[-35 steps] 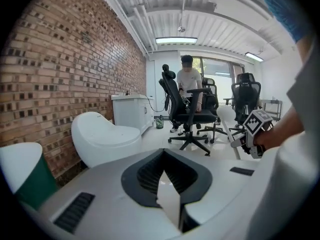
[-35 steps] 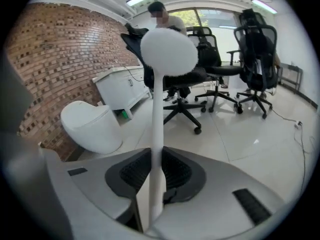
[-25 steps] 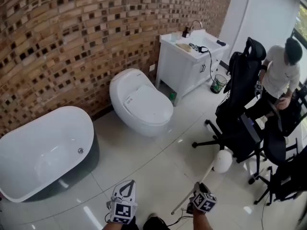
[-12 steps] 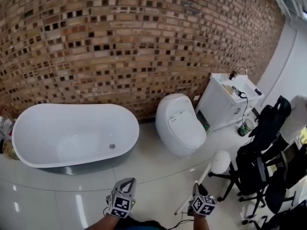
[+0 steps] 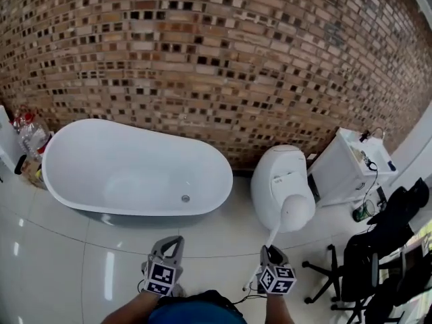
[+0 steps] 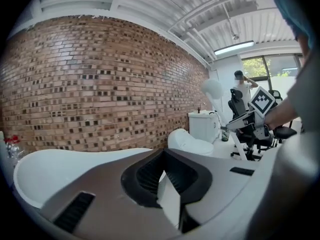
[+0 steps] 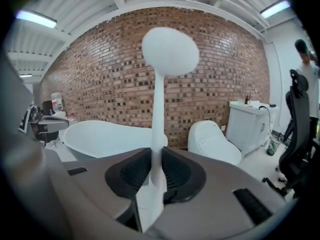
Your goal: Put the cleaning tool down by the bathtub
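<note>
**We carry right, we aim left**

The jaws of our left gripper (image 5: 177, 243) sit together, empty. Our right gripper (image 7: 156, 171) clamps the cleaning tool (image 7: 159, 109) by its shaft, which runs up and away, round head before the toilet (image 5: 277, 174). Farther off, the bathtub (image 5: 121, 167) lies left of those jaws, nearer our left gripper.
</note>
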